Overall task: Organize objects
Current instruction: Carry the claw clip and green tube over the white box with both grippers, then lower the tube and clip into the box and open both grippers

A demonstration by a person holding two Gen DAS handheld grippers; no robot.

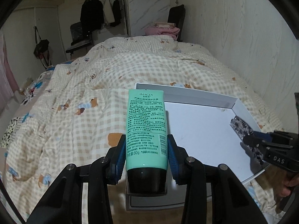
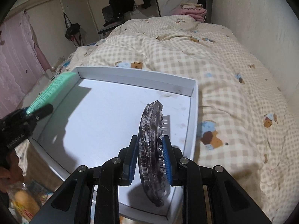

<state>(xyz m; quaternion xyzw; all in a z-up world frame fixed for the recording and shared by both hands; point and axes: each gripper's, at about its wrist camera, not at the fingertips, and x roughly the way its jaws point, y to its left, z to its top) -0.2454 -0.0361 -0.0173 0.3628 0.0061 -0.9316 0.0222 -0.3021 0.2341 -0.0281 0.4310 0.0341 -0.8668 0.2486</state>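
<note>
The soft, light green tube (image 1: 146, 128) is clamped low near its cap by the left claw (image 1: 146, 156) at centre frame, while the brittle, slippery hair clip (image 2: 151, 149) is pinched mid-body by the right claw (image 2: 150, 158) over the white tray (image 2: 138, 78).

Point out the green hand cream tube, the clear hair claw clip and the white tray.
Green hand cream tube (image 1: 146, 123): left wrist view, printed back label.
Clear hair claw clip (image 2: 150, 140): right wrist view, curved spine.
White tray (image 2: 136, 77): right wrist view, far wall.
</note>
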